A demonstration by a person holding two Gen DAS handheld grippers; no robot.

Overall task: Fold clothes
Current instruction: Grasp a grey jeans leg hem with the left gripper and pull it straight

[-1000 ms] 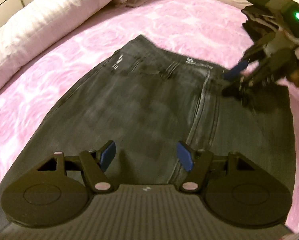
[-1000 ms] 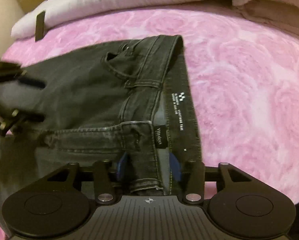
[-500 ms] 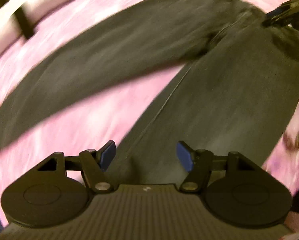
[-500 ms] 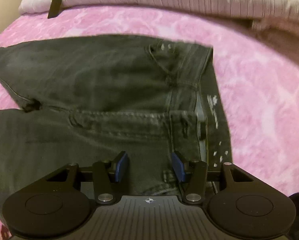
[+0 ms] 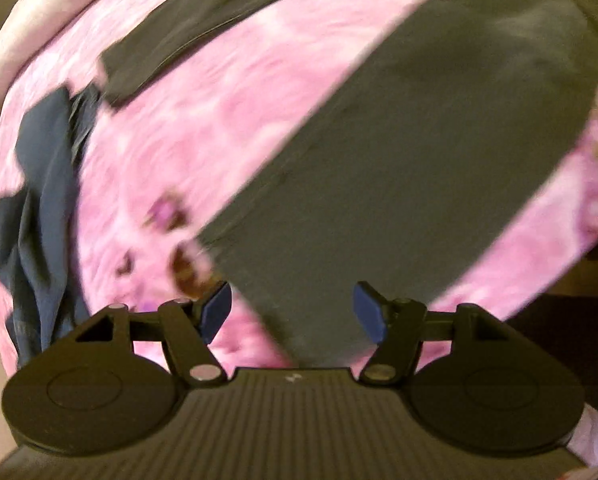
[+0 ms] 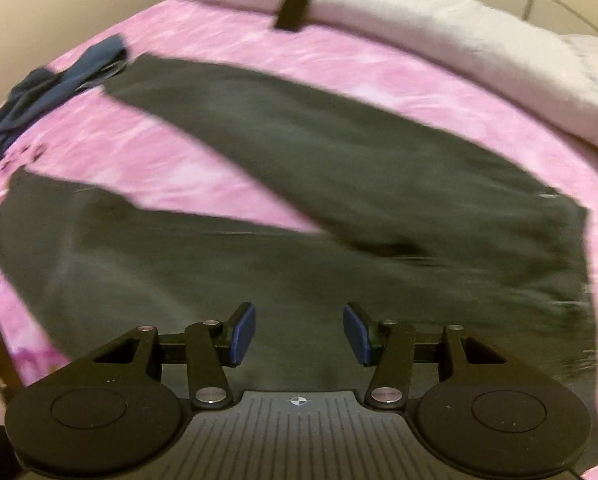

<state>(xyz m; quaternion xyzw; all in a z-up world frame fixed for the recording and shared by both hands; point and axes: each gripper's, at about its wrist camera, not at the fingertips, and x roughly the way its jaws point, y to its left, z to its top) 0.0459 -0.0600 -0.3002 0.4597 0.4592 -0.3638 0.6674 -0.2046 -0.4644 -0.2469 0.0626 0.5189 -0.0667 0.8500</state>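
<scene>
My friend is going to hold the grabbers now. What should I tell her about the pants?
Left gripper: open, holding nothing, above the hem end of the nearer leg.
Right gripper: open, holding nothing, above the jeans' upper part.
The dark jeans lie flat on the pink bedspread, legs spread apart in a V. A crumpled blue garment sits beside the far leg's hem. A black strip lies on the pale pillow.
Done: jeans laid out flat.
Left: no fold made yet. A likely start is bringing one leg over the other, then folding lengthwise. The blue garment is unfolded too.
</scene>
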